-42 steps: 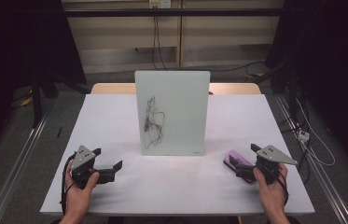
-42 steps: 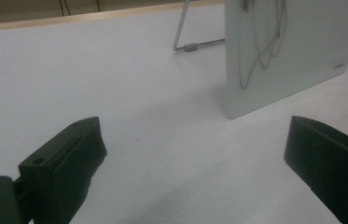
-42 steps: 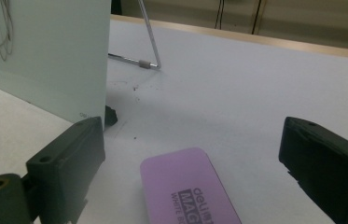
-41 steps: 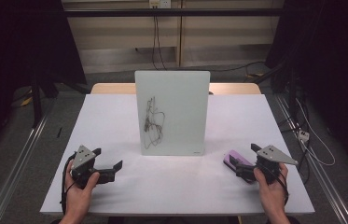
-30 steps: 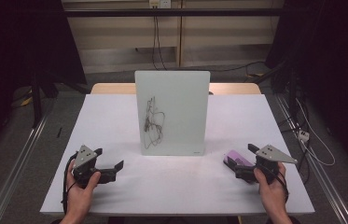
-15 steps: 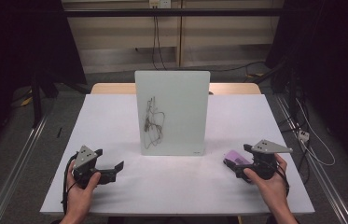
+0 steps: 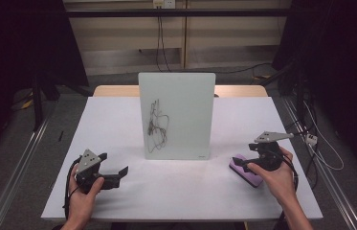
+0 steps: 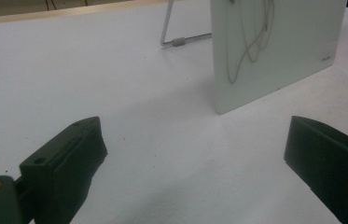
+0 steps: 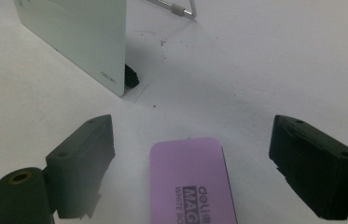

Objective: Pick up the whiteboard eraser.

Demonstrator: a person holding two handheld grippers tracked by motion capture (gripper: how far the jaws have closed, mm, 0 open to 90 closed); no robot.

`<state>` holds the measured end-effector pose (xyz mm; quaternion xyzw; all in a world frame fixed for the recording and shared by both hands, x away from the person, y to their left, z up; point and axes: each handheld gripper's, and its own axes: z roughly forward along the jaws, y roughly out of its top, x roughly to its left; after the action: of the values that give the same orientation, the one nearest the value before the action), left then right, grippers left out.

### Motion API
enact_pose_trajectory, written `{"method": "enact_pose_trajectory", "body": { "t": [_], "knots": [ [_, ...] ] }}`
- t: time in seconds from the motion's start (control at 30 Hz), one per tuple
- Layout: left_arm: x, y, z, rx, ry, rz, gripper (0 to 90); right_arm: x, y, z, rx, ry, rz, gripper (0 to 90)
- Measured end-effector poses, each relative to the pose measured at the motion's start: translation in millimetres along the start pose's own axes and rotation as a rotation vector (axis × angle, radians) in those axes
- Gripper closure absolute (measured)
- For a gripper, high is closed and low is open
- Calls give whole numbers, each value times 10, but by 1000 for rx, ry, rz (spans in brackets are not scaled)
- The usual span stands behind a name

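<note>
We count two hand-held grippers, one board and one eraser on the white rectangular desk (image 7: pixel 118 120). At the desk's centre stands one upright white rectangular whiteboard (image 7: pixel 178 115), propped on a thin metal wire stand (image 8: pixel 176 37) and bearing one tangle of dark scribbled lines (image 7: pixel 157 125). One flat lilac rectangular whiteboard eraser (image 9: pixel 190 179) with dark printed lettering lies flat on the desk at about four o'clock from the board's foot, near it but apart from it.

The right hand-held gripper (image 9: pixel 190 172) hangs just above this eraser. In the right gripper view we see its two black jaws spread wide, one on either side of the eraser's near end, neither touching it; the gripper has hold of nothing. In the high view the same gripper (image 7: pixel 245 165) sits at the desk's four o'clock, held in the person's right hand.

The left hand-held gripper (image 8: pixel 195 154) sits low at about eight o'clock from the board. Its two jaws gape wide over bare desk and grasp nothing; the board's lower corner lies ahead of them, at about one o'clock.
</note>
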<state>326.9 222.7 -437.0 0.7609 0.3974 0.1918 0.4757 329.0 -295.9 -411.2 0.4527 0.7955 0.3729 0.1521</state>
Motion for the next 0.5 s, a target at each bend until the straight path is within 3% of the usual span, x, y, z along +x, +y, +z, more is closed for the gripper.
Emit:
{"method": "enact_pose_trajectory", "body": {
  "t": [0.03, 0.07, 0.13, 0.23, 0.5],
  "knots": [
    [0, 0, 0, 0, 0, 0, 44, 0, 0, 0, 0, 0, 0, 159],
    [4, -4, -3, -4, 0, 2, 44, 2, -39, 5, 58, 5, -19, 156],
    [15, -10, -2, 1, -2, -4, 44, -13, -82, 12, 68, 9, -19, 176],
    [25, -14, -8, 3, 4, -5, 44, -32, -124, 15, 103, 27, -25, 278],
    [6, -22, 2, 6, -3, -6, 44, -26, -161, 11, 169, 6, -75, 317]
  ]
}}
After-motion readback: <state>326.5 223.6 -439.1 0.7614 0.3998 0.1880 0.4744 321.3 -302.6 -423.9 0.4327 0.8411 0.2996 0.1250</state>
